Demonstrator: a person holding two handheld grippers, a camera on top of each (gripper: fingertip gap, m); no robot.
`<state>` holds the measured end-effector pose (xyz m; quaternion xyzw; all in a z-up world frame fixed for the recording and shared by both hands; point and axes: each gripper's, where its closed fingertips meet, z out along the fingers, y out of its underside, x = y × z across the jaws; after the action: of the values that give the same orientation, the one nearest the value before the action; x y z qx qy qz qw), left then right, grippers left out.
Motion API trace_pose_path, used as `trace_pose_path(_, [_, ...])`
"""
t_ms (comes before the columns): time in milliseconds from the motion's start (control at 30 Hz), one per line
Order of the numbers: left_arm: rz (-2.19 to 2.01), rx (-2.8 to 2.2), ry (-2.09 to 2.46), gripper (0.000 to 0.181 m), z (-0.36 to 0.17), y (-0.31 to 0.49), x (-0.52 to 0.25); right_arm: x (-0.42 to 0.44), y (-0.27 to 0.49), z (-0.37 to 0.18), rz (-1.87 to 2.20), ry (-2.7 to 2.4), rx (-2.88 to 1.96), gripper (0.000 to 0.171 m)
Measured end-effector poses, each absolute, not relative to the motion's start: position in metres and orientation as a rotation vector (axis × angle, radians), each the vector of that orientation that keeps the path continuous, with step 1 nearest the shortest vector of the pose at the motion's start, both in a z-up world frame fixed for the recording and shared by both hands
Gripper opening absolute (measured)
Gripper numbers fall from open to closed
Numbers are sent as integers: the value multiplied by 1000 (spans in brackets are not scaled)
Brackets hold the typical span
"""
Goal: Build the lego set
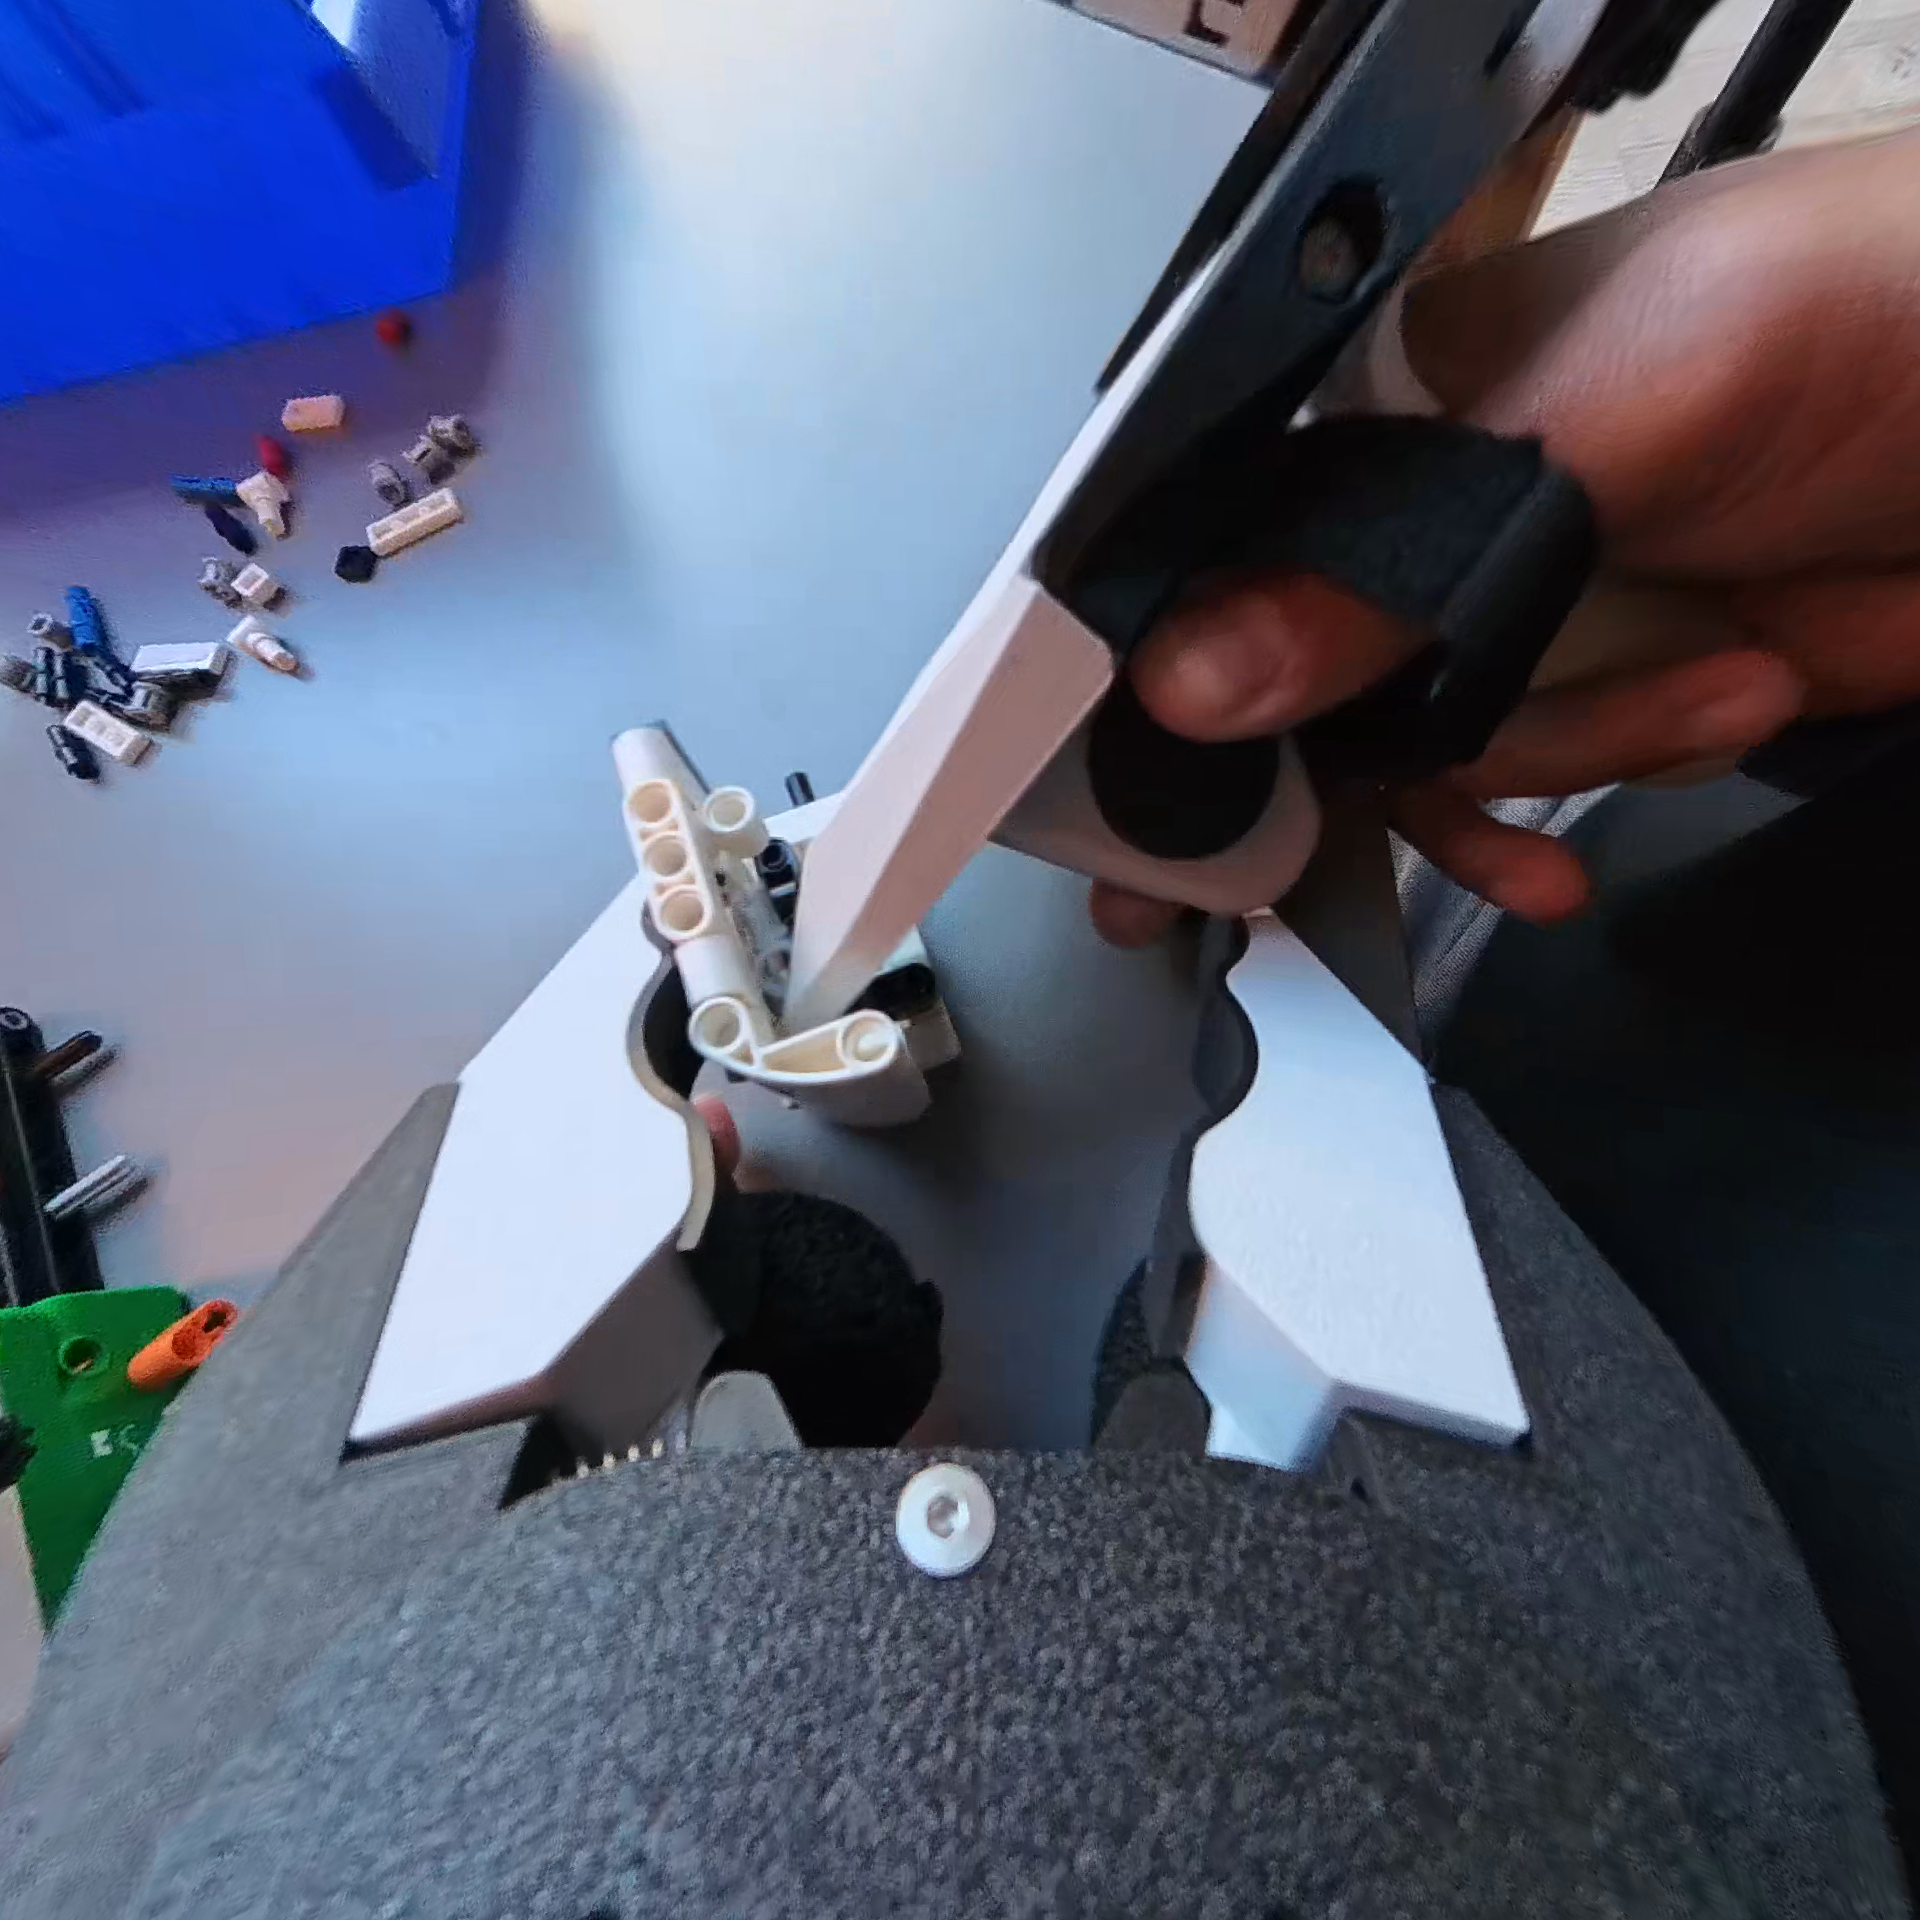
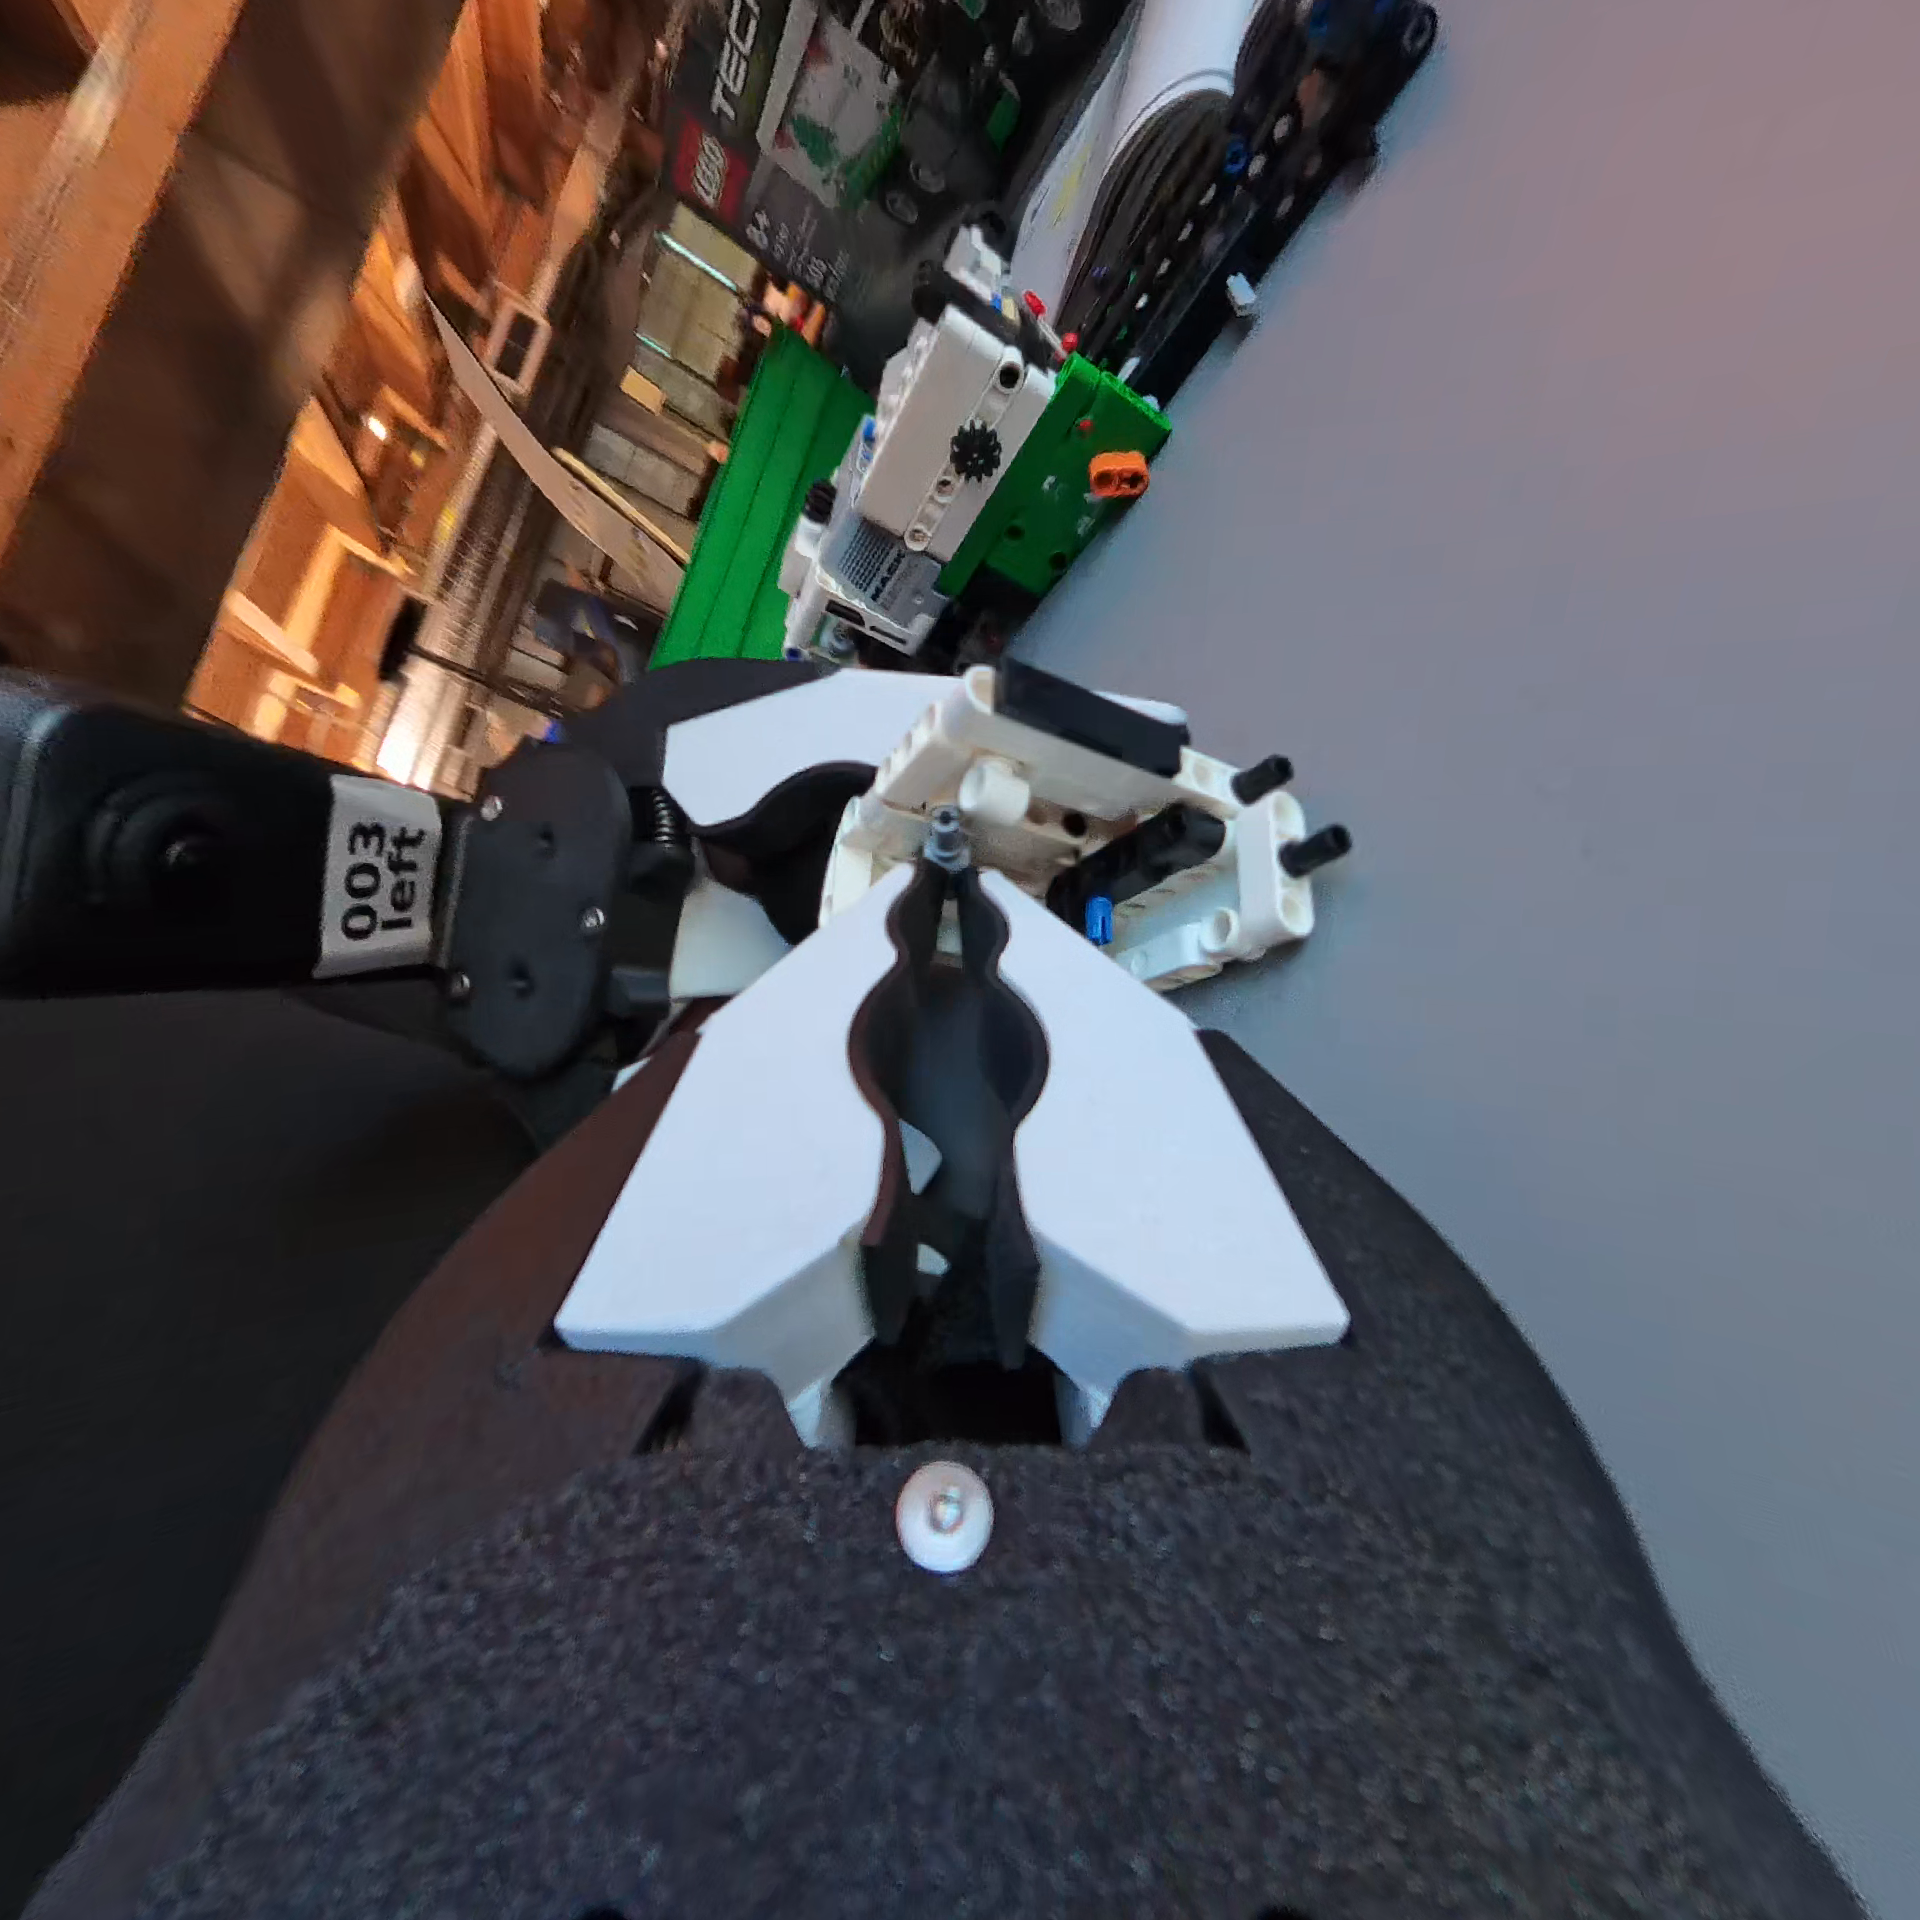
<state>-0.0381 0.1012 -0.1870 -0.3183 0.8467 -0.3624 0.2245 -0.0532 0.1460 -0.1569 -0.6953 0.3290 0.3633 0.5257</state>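
A white Lego sub-assembly [image 1: 727, 935] with black pins lies on the grey table [image 1: 779, 416]; it also shows in the right wrist view [image 2: 1049, 810]. My left gripper [image 1: 945, 966] is open, its white fingers [image 1: 540, 1195] spread wide, with the left finger against the assembly's side. My right gripper [image 2: 948, 878] is shut on a small grey pin [image 2: 945, 836] and holds it against the assembly's white beam. In the left wrist view the right gripper [image 1: 831, 987] comes down from the upper right, held by a hand [image 1: 1662, 520], with its tip on the assembly.
A blue bin [image 1: 208, 177] stands at the far left, with several loose small Lego pieces [image 1: 239, 582] near it. A green part with an orange connector [image 1: 182, 1340] lies at the left edge. A white and green truck build [image 2: 956, 447], a black beam frame [image 2: 1278, 156] and the set's box [image 2: 790, 135] lie beyond. Some 4 cm of space lies between my two pairs of fingers.
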Motion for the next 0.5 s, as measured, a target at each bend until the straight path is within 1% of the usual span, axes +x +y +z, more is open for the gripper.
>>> trace_pose_path(233, [-999,-896,2345,93,-188,102,-38,-49,141,-151,899,790,-1607,3])
trace_pose_path(333, [-1058,-935,2374,95,-187,101,-39,-52,140,-148,888,753,-1611,3])
trace_pose_path(433, [-1196,-976,2338,95,-175,104,-39,-46,134,-141,756,672,-1641,3])
trace_pose_path(467, [-1248,-985,2321,92,-170,106,-39,-44,131,-136,700,617,-1665,2])
trace_pose_path(500, [-1296,-991,2303,82,-164,110,-39,-41,127,-134,614,555,-1710,2])
